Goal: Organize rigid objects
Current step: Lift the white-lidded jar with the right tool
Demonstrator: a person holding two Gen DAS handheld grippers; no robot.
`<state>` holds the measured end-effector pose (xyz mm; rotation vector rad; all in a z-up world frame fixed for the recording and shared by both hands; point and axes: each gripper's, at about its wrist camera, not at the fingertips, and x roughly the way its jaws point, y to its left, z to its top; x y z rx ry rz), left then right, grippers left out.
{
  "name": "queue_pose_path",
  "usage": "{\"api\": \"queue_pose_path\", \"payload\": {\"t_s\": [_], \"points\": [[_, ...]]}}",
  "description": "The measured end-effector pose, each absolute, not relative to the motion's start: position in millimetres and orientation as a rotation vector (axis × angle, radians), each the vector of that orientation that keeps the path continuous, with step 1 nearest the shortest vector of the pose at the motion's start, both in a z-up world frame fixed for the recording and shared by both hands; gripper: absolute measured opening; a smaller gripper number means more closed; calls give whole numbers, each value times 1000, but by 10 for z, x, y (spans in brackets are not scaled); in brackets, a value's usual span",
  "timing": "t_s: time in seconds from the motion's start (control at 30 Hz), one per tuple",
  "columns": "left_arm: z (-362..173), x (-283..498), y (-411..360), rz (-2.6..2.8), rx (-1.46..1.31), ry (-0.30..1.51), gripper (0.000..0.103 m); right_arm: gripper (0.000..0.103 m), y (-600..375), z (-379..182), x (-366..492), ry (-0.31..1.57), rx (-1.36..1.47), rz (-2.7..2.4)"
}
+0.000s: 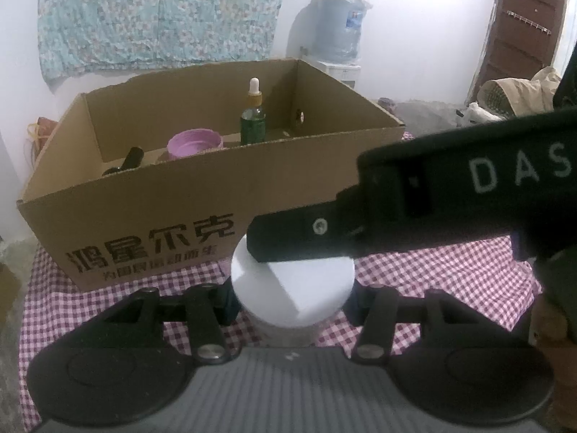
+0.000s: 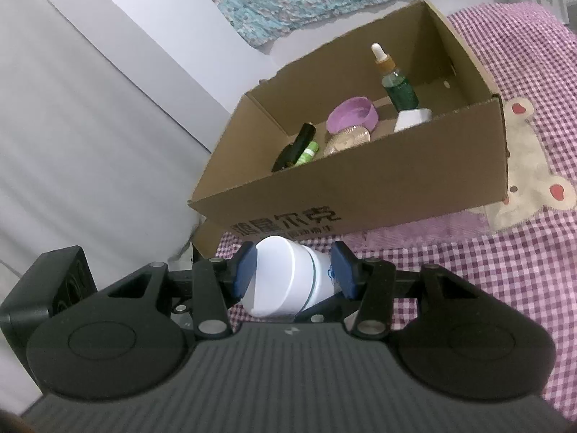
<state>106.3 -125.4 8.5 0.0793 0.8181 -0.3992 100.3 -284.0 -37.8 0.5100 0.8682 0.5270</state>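
A white jar [image 1: 292,285] with a white lid sits between both grippers, just in front of the cardboard box [image 1: 151,216]. My left gripper [image 1: 293,299] is shut on the jar's sides, with its blue pads [image 1: 229,301] pressing on it. In the right wrist view the jar [image 2: 285,278] lies tilted, lid to the left. My right gripper [image 2: 294,274] is shut on it end to end, one pad [image 2: 245,274] on the lid and the other on its base. One of the right gripper's fingers [image 1: 288,241] lies across the lid top.
The box [image 2: 360,187] holds a green dropper bottle [image 2: 396,83], a pink bowl [image 2: 355,113], a black tube [image 2: 299,140], a gold lid and a white piece. It stands on a pink checked cloth [image 2: 487,270]. A wall is close on the left, and a water jug [image 1: 337,29] stands behind.
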Motion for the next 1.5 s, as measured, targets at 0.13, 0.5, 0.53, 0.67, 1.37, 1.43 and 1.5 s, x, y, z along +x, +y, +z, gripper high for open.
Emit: {"api": "queue_pose_path", "payload": {"t_s": [0.13,0.5,0.53,0.67,1.37,1.43,1.5], "points": [[86,1065,-1230,-401,68,820,54,48,-2845,-411,991,877,528,531],[63,1071,-1226,-392,55,818,55,49,-2854,-427,985,879,540,530],[64,1070,-1225,-393,55,818,55,49,-2853,-426,983,878,539,530],[67,1063,-1224,-392,56,818,54,49,-2849,-420,974,877,538,529],[204,954,-1239,-374,59,771,54,49,-2816,-267,885,835,521,541],[221,944,-1249,-371,59,767,54,49,-2807,-249,878,830,519,542],[238,935,-1250,-369,59,761,54,49,-2796,-230,870,825,515,544]]}}
